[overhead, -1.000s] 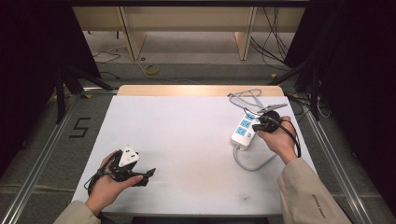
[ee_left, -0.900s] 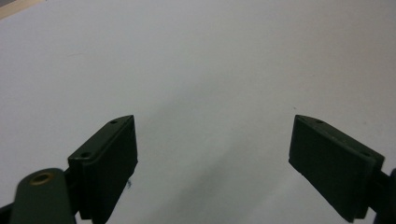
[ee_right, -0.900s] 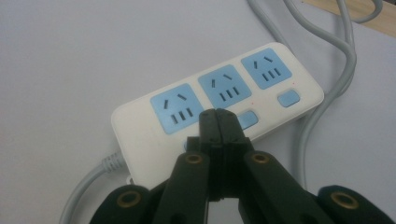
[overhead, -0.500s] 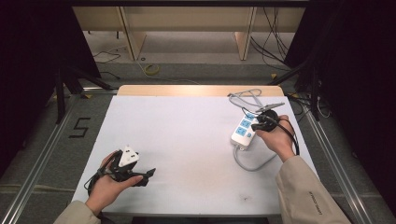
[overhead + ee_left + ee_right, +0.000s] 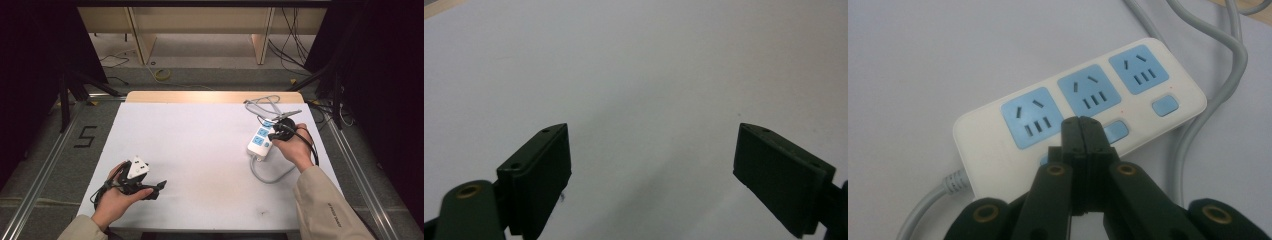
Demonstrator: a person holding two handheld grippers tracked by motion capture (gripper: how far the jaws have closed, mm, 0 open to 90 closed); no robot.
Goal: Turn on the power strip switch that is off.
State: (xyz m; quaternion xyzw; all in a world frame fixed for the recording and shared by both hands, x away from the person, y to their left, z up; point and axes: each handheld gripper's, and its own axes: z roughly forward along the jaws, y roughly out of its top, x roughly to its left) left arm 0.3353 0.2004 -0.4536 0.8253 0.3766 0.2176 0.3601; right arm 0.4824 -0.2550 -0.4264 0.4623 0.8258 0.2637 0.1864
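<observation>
1. Power strip (image 5: 1083, 117) lies on the bench (image 5: 200, 150), at its right side.
2. Right gripper (image 5: 1082, 125), jaws pressed together and empty, tip over the strip's row of blue switches, apparently about to press one; contact unclear.
3. Left gripper (image 5: 654, 175) wide, idle, well apart from the strip.
4. No switch visibly changed; pressing remains.

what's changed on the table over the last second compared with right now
Hardly anything. The right gripper stays shut and empty, poised over the switches of the power strip, shifting only slightly. The left gripper stays open above the bare table. The power strip and its cable have not moved.
</observation>
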